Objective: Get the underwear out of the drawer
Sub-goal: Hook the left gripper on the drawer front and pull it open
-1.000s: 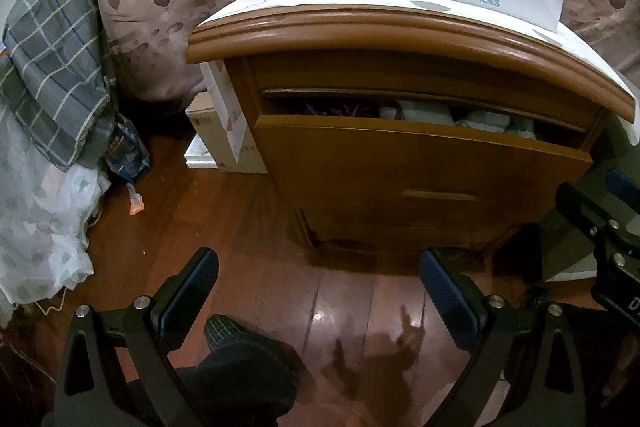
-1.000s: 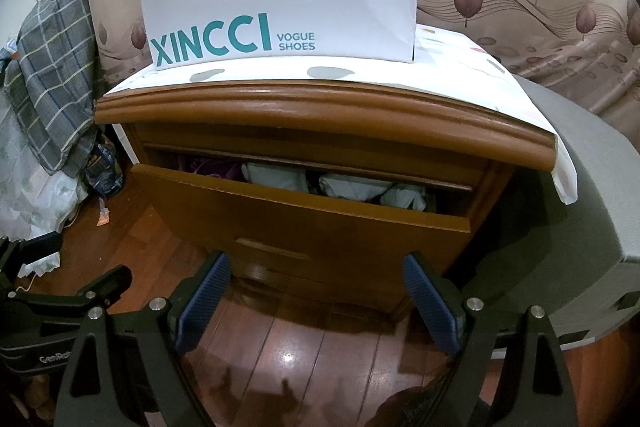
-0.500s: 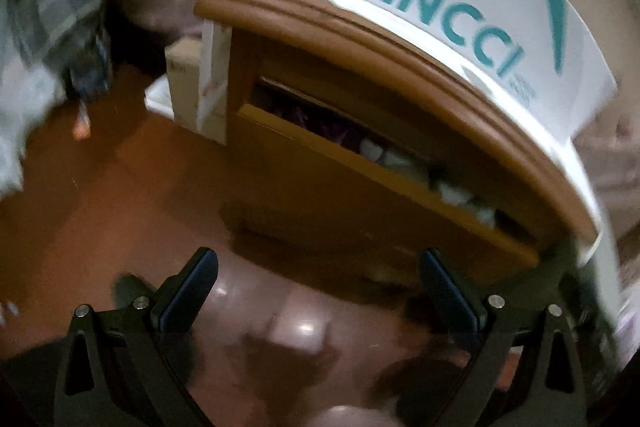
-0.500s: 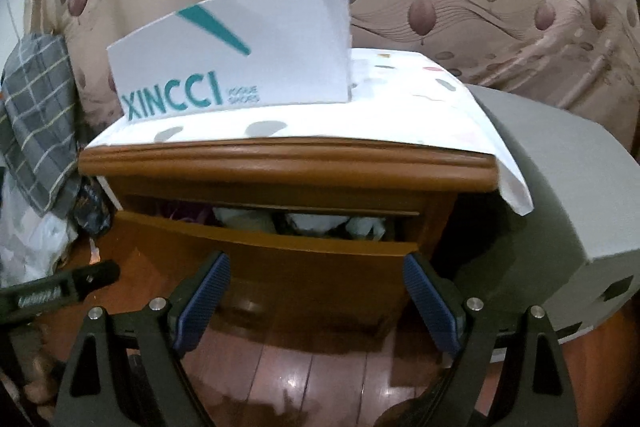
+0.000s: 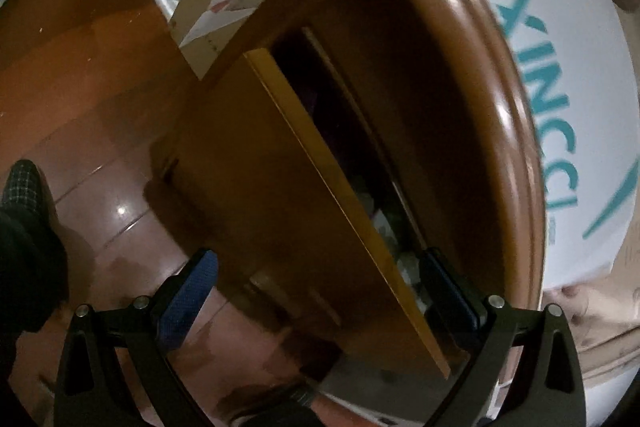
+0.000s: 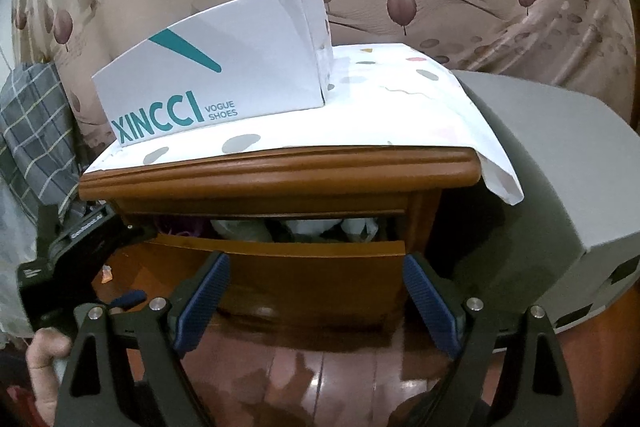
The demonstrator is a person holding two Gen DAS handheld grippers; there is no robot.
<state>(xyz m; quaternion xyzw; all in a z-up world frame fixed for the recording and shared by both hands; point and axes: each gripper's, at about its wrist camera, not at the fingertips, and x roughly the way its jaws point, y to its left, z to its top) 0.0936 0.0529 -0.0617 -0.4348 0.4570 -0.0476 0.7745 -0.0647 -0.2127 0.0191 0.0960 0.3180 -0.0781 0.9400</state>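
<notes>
Left gripper (image 5: 320, 291): jaws wide apart, empty, rolled sideways, straddling the front panel of the drawer (image 5: 304, 187). Right gripper (image 6: 316, 301): jaws wide apart, empty, ahead of the same panel. The underwear (image 6: 304, 227) lies beyond the jaws, inside the partly open drawer.

Risk: the narrow gap under the nightstand (image 6: 280, 167) top may block a jaw or snag cloth.

Individual garments are shadowed and indistinguishable; drawer depth is hidden.

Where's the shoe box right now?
In the right wrist view, the white shoe box sits on the left part of the wooden nightstand's cloth-covered top, above the partly open drawer and against the leaf-patterned curtain.
</notes>
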